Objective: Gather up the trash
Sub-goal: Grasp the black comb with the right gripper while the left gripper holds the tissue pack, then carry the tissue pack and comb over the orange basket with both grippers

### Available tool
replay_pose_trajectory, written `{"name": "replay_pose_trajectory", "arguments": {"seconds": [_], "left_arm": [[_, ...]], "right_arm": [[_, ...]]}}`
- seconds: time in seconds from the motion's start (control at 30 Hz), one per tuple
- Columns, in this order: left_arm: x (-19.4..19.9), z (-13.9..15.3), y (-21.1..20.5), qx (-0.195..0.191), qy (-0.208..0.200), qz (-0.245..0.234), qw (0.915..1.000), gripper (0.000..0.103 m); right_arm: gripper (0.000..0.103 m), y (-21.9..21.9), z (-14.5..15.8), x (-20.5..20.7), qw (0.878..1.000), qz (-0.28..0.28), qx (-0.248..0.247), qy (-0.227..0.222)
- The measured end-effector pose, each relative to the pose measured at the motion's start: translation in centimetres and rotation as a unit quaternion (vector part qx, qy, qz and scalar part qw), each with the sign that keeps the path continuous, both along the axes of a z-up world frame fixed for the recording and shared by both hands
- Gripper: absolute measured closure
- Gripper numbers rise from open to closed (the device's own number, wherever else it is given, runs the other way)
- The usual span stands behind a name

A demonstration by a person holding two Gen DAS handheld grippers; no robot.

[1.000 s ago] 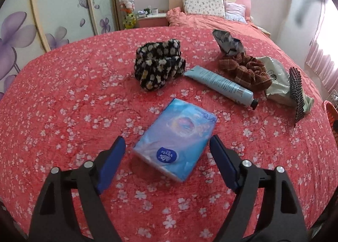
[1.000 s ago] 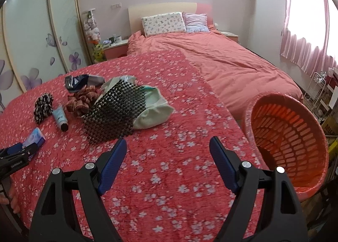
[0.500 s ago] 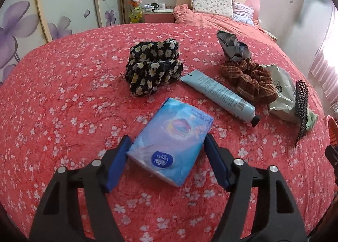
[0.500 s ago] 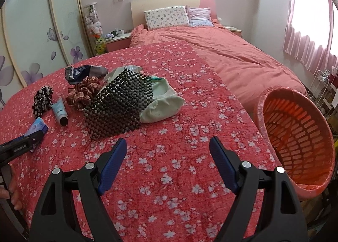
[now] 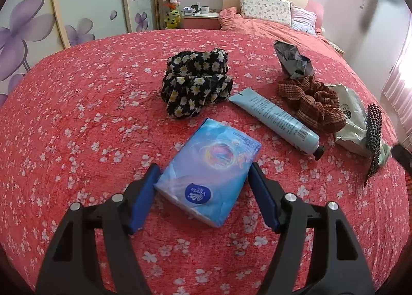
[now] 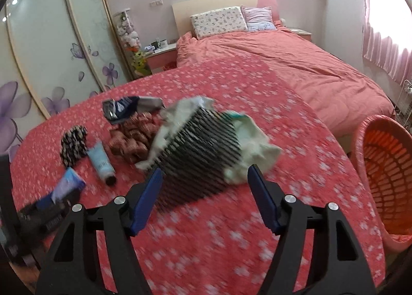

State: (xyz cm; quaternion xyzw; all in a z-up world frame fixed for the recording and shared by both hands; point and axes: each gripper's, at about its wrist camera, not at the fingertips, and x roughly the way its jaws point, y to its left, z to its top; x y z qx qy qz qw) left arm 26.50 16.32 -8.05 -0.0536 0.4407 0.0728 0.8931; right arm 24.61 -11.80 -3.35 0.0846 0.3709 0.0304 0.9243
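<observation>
Left gripper (image 5: 203,192) straddles the tissue pack (image 5: 209,168) on the red floral bedspread (image 5: 77,114); pads touch both long sides, so it appears gripped. Judged light, soft, slippery-wrapped: hold mid-flanks, moderate squeeze. Right gripper (image 6: 204,198) is spread wide, empty, before the black comb (image 6: 198,150). Orange basket (image 6: 386,174) stands rightmost.
</observation>
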Motion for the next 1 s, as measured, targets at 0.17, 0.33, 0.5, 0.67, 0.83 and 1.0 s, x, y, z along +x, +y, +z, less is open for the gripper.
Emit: {"name": "replay_pose_trajectory", "arguments": {"seconds": [0.17, 0.33, 0.5, 0.67, 0.83, 1.0], "left_arm": [[0.0, -0.1, -0.1, 0.001, 0.001, 0.0, 1.0, 0.034], [0.0, -0.1, -0.2, 0.0, 0.0, 0.0, 1.0, 0.034], [0.0, -0.1, -0.1, -0.002, 0.0, 0.0, 1.0, 0.034], [-0.3, -0.1, 0.2, -0.012, -0.006, 0.0, 0.9999, 0.035], [-0.8, 0.1, 0.5, -0.011, -0.008, -0.002, 0.9999, 0.036], [-1.4, 0.5, 0.2, -0.007, -0.018, -0.014, 0.9997, 0.036]], "right_arm": [[0.036, 2.0, -0.1, 2.3, 1.0, -0.007, -0.015, 0.005], [0.075, 2.1, -1.0, 3.2, 0.999, -0.007, -0.039, 0.032], [0.094, 0.1, -0.9, 1.3, 0.999, -0.003, -0.002, 0.032], [0.096, -1.6, 0.6, -1.4, 1.0, 0.019, 0.022, 0.001], [0.096, -2.7, 2.7, -3.3, 0.998, 0.037, 0.036, -0.036], [0.096, -3.4, 3.9, -4.2, 0.997, 0.035, 0.035, -0.061]]}}
